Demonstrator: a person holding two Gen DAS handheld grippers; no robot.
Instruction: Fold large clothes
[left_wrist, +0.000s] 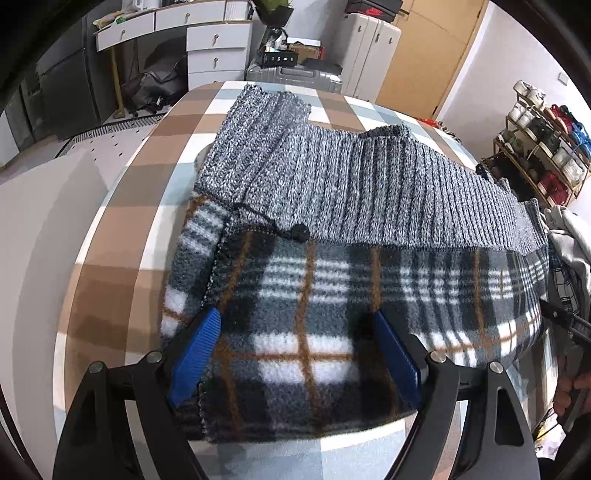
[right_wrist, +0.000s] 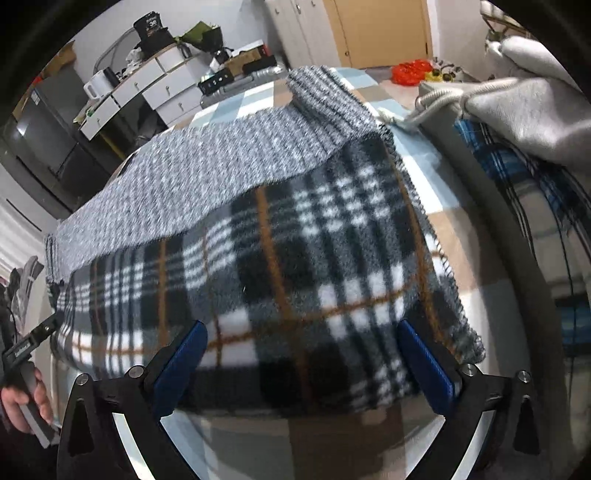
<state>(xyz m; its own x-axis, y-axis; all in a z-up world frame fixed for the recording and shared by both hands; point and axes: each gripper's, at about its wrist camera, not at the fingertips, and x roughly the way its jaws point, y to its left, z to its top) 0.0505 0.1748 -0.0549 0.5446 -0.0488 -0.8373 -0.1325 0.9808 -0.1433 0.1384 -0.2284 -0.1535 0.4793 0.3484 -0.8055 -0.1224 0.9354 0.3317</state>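
Observation:
A large garment lies folded on the checked table (left_wrist: 122, 229): grey ribbed knit (left_wrist: 369, 177) on the far side, plaid fleece (left_wrist: 306, 280) turned over on the near side, with a black drawstring toggle (left_wrist: 299, 232) at the seam. My left gripper (left_wrist: 295, 315) is open above the plaid's near left corner, and the fleece lies under its blue fingers (left_wrist: 201, 350). My right gripper (right_wrist: 302, 326) stands open over the plaid (right_wrist: 314, 240) near its right edge, below the grey knit (right_wrist: 184, 177). Each view shows the other gripper at its side, held by a hand (right_wrist: 18, 402).
A pile of other clothes, grey (right_wrist: 524, 110) and blue plaid (right_wrist: 495, 162), sits on the table to the right. Beyond the table stand a silver suitcase (left_wrist: 295, 75), white drawers (left_wrist: 210, 40) and a shoe rack (left_wrist: 543, 155). The table's near edge curves just below both grippers.

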